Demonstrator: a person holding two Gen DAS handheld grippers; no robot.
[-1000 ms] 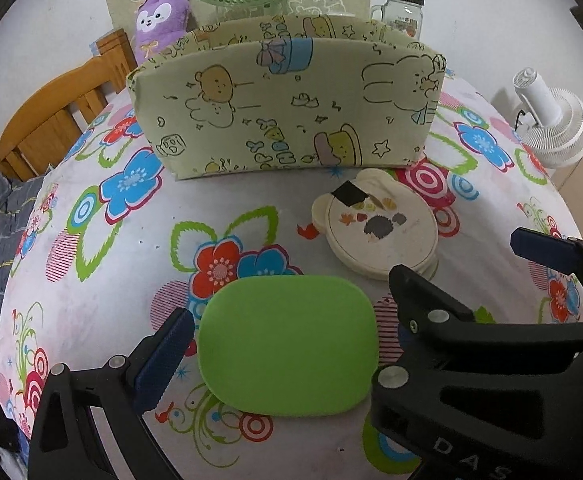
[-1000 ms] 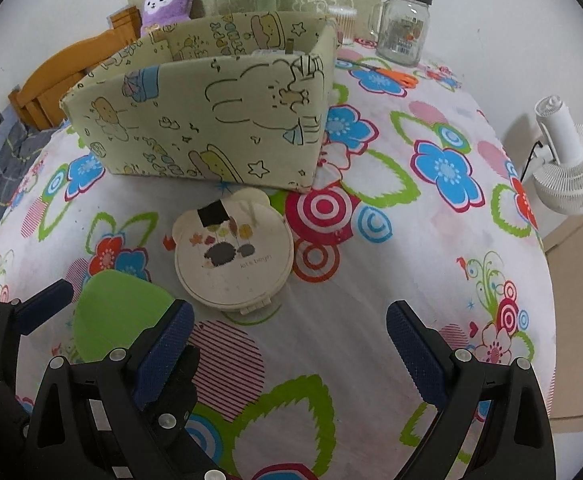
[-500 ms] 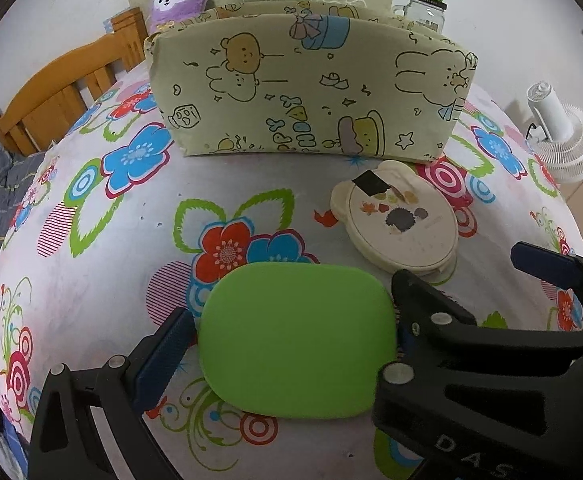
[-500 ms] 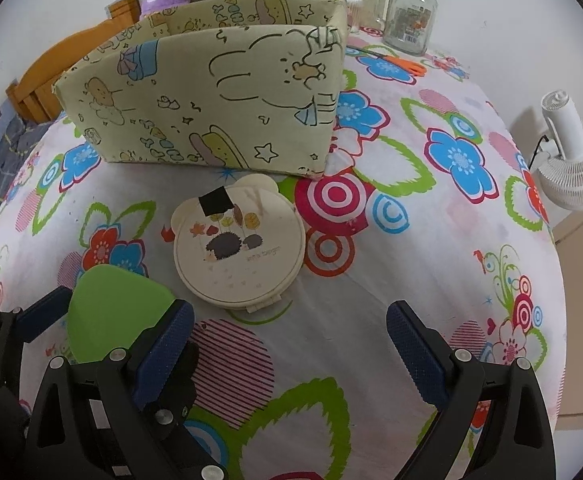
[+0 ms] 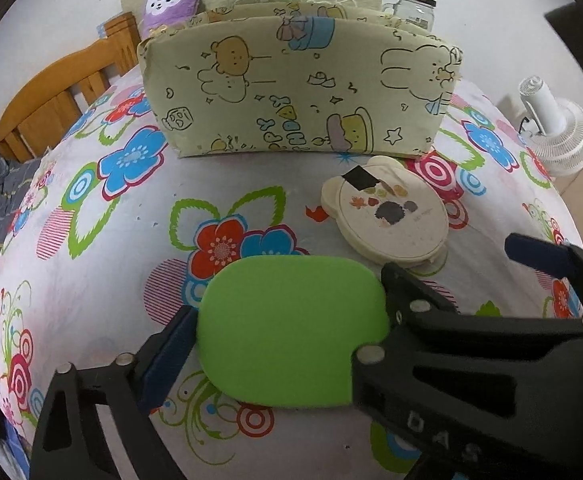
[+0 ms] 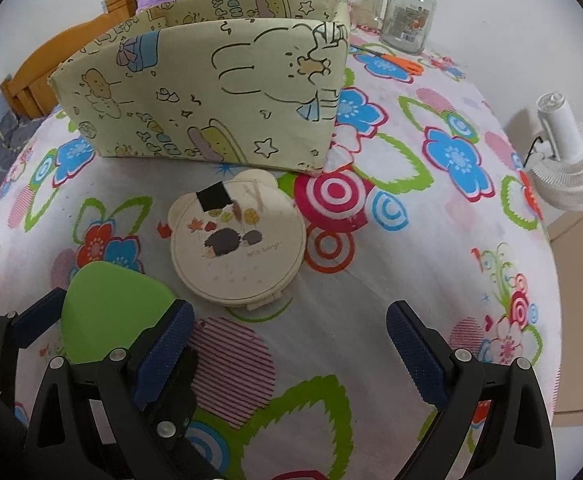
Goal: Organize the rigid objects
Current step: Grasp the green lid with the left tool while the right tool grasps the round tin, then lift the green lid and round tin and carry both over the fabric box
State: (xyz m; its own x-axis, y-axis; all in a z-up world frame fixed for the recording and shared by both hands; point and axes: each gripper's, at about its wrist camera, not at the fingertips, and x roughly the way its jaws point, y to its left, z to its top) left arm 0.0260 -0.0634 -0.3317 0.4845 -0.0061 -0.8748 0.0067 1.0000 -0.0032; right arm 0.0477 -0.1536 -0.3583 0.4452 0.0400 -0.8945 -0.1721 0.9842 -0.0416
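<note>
Only rightward: orange scissors (image 6: 401, 63) beside jar (image 6: 407, 16).

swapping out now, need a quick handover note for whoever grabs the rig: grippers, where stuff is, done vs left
Left gripper: jaws around the green pad, seemingly touching both edges; a firm grip isn't clear.
Right gripper: open, empty, just short of the round cream case.
Both items lie on the floral tablecloth, in front of the cartoon fabric bin.
Done: nothing seen in the bin from here.
Left: probably lift the pad into the bin, then the case.

White wall (image 5: 71, 8), wooden chair (image 5: 51, 100), floral-clothed table (image 5: 91, 240).
</note>
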